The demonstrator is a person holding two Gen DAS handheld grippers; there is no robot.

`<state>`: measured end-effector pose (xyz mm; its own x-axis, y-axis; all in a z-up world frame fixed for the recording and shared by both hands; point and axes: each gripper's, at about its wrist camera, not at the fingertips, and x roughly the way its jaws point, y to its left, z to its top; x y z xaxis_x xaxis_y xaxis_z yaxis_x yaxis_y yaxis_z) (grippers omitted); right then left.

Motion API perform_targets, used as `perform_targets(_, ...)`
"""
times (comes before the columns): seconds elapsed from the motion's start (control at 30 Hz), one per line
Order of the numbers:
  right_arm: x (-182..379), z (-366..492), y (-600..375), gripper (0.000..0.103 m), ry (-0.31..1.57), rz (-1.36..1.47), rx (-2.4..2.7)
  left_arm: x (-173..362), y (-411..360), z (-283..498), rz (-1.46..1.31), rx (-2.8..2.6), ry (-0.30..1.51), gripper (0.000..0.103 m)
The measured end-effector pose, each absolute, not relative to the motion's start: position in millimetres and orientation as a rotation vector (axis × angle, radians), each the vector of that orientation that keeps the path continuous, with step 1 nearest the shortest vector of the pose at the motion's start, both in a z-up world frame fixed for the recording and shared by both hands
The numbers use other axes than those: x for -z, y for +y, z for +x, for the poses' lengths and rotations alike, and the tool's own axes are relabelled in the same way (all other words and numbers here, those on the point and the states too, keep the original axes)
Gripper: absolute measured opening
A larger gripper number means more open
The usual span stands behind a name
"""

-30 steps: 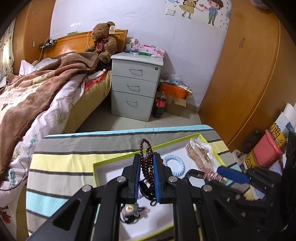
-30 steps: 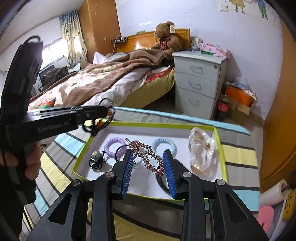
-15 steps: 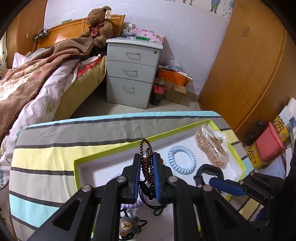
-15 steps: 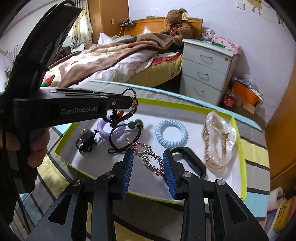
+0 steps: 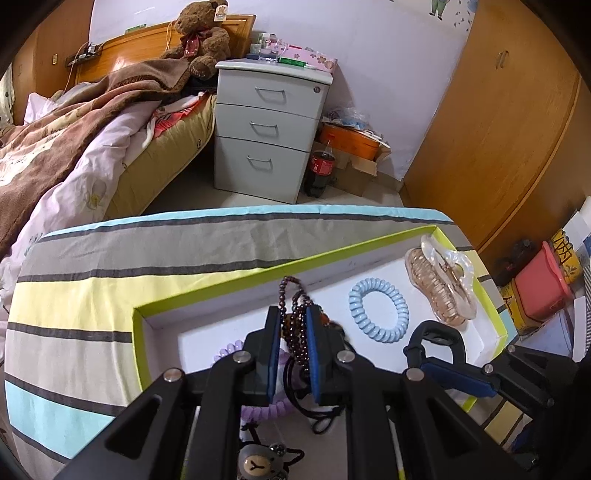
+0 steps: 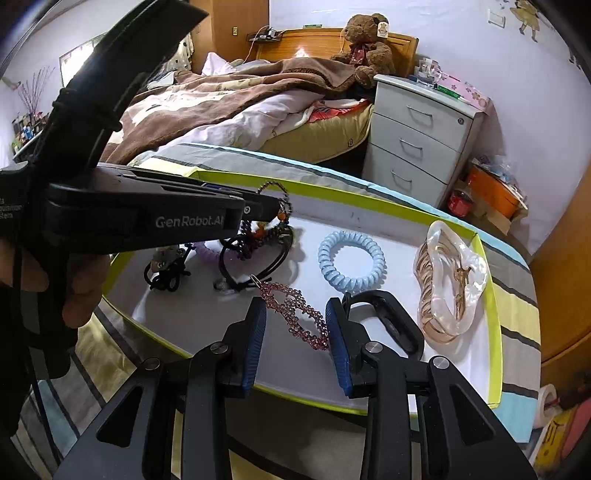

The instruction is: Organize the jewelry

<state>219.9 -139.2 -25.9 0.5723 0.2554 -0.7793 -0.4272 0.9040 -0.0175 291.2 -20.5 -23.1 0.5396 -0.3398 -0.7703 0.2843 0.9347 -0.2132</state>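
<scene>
- While the left tongs (image 5: 291, 350) clench a dark beaded bracelet (image 5: 293, 325), the beads loop up past the blue pads and hang low over the tray (image 5: 140, 325).
- From the right wrist view, the bracelet (image 6: 275, 218) dangles at the tip of those tongs (image 6: 273, 206), above black hair ties (image 6: 255, 262) and a purple coil tie (image 6: 205, 251).
- Right tongs (image 6: 295, 332) grasp a pink rhinestone hair clip (image 6: 293, 315) across its length, slanted between the blue pads, over the tray's white floor (image 6: 369, 321).
- Blue coil tie (image 5: 379, 311) lies flat in the tray, beside a clear claw clip (image 5: 441, 286) at the tray's far right end.
- A black tie with a small bear charm (image 5: 260, 461) lies in the tray's near left part.
- Under the tray, a striped cloth (image 5: 147, 266) covers the tabletop.
- A person's hand (image 6: 74, 291) grips the left handle.
- Beyond are a bed (image 5: 74, 140), a teddy bear (image 5: 203, 33), a grey drawer unit (image 5: 269, 129), a cola bottle (image 5: 321, 170) and a wooden wardrobe (image 5: 498, 129).
</scene>
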Motion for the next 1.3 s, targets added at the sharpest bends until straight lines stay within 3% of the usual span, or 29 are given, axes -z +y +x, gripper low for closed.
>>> perform_targets(0.53, 26.1, 217.6, -129.2, 0.035, 0.877, -0.264, -0.403, 23.9, -19.4, 293.1, -0.069, 0.36, 0.939, 0.014)
perform_targets(1.03, 30.5, 219.1, -130.4, 0.035, 0.903, -0.252, -0.423, 17.0, -17.6, 289.8, -0.08, 0.361, 0.929, 0.039)
perform_targets(1.1, 30.4, 218.4, -131.6, 0.037, 0.902, -0.25, -0.42, 15.6, -16.9, 288.8, -0.082, 0.36, 0.928, 0.04)
perform_targets(1.17, 29.1, 217.9, -134.0, 0.044, 0.901, -0.238, -0.427, 14.3, -15.8, 288.3, -0.087, 0.35, 0.93, 0.042)
perform_targets(1.3, 27.2, 216.7, -136.5, 0.046, 0.901, -0.225, -0.43, 8.5, -16.5, 283.5, -0.078, 0.358, 0.919, 0.047)
